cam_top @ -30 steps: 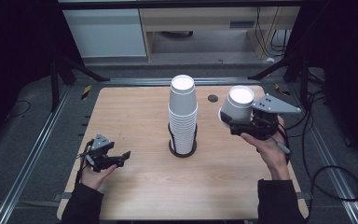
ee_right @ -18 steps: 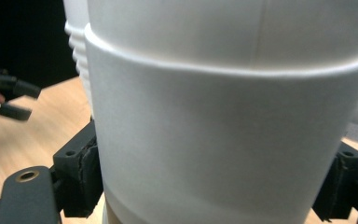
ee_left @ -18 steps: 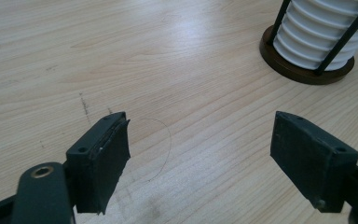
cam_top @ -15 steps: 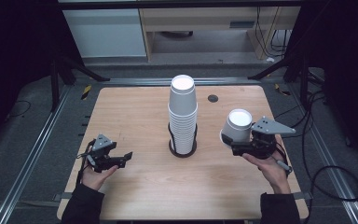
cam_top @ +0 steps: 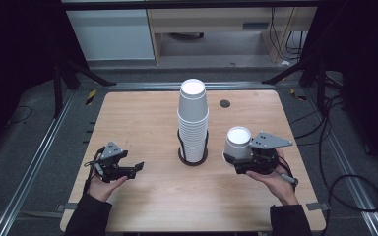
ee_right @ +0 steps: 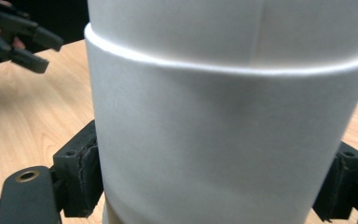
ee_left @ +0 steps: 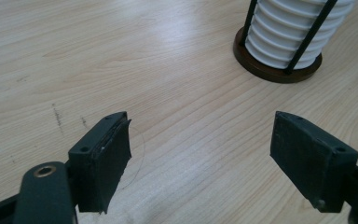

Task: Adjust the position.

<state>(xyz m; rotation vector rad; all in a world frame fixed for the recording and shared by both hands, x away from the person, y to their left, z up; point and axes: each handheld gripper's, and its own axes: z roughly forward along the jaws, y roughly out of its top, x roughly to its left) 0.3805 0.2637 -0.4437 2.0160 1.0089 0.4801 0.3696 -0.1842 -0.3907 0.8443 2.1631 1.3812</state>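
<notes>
A tall stack of white paper cups (cam_top: 193,120) stands in a dark wire holder (cam_top: 193,158) at the table's middle; its lower part shows in the left gripper view (ee_left: 293,32). My right gripper (cam_top: 237,158) is shut on a white paper cup (cam_top: 239,140) to the right of the stack, low over the table. Close up, the cup (ee_right: 223,116) sits between the right gripper's (ee_right: 214,177) pads, and a rim line crosses it. My left gripper (cam_top: 137,168) lies at the front left. The left gripper (ee_left: 200,154) is open over bare wood; its jaws have just been closing with nothing between them.
The wooden table (cam_top: 142,113) has a small dark round hole (cam_top: 225,103) at the back right. Metal rails and cables run along the floor on both sides. A white cabinet stands behind the table. The left gripper (ee_right: 18,37) shows far off in the right gripper view.
My right gripper has come down and nearer to the table's front with the cup in it. The left hand has stayed where it was.
</notes>
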